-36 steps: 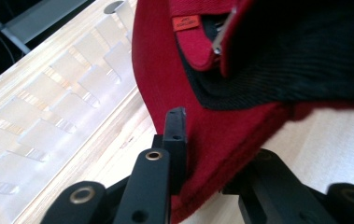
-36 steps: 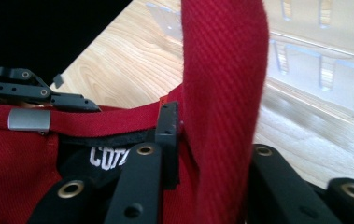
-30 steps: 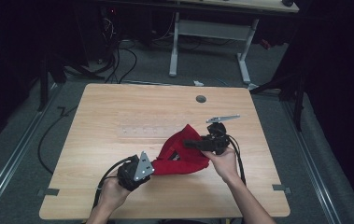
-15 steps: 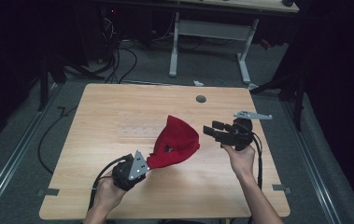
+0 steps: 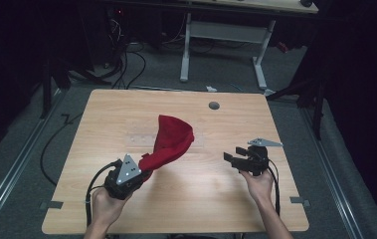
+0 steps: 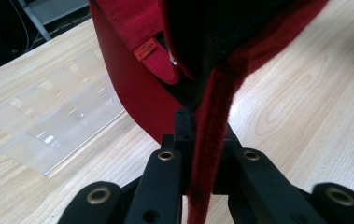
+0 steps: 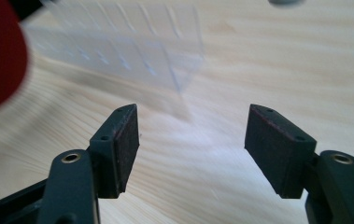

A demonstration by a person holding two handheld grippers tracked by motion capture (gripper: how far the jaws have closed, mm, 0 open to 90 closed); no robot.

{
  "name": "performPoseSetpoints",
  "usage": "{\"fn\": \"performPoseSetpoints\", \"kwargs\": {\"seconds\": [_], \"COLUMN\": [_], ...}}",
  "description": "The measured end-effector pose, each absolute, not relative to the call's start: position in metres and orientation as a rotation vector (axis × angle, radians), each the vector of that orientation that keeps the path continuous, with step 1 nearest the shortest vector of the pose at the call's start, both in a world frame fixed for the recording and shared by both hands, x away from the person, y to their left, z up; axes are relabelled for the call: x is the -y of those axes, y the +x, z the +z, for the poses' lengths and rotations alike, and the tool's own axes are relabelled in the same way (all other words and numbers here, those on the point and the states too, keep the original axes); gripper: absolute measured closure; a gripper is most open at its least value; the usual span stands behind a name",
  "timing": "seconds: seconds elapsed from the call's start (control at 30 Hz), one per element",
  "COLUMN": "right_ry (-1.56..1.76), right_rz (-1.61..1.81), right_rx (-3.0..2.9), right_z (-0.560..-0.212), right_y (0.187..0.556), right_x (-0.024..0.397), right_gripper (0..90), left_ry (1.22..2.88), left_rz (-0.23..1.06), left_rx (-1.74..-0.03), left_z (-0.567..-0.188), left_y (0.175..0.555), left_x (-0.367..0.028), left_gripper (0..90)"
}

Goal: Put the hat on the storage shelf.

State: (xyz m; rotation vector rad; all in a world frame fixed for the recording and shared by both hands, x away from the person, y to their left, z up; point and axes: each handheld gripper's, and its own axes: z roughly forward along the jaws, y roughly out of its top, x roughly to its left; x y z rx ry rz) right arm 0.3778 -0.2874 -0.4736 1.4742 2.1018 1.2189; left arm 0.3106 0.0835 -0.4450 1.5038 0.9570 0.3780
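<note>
Currently your left claw (image 5: 143, 167) is clamped on the red cloth's (image 5: 172, 138) edge, lifting it off the bench (image 5: 201, 199). Your right claw (image 5: 231, 159) stands open, apart from it.

High view overhead, claw views close, sharing table (image 5: 201, 199)

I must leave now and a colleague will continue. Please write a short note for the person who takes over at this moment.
Left gripper: shut on an edge of the red cloth, holding it lifted above the table; in the left gripper view the hem runs between its fingers.
Right gripper: open, holding nothing, apart from the cloth at the right side of the table.
A clear plastic sheet lies flat on the table behind the cloth.
Done: cloth picked up by one edge.
Left: probably take a free edge with the right gripper, then spread or fold the cloth.
</note>
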Motion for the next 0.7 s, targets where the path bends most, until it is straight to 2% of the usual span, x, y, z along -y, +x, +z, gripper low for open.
{"fn": "performPoseSetpoints", "kwargs": {"seconds": [0.27, 0.7], "right_ry": [1.51, 1.536], "right_rz": [0.999, 0.927], "right_rx": [-2.108, -2.065], "right_z": [-0.509, -0.525], "right_y": [0.376, 0.375], "right_x": [0.299, 0.305], "right_gripper": [33.8, 32.3], "left_ry": [1.399, 1.3], "left_rz": [0.313, 0.247], "left_rx": [-1.026, -1.089], "left_z": [-0.443, -0.437], "left_y": [0.319, 0.337], "left_x": [-0.095, -0.106], "left_gripper": [85.2, 85.0]}}
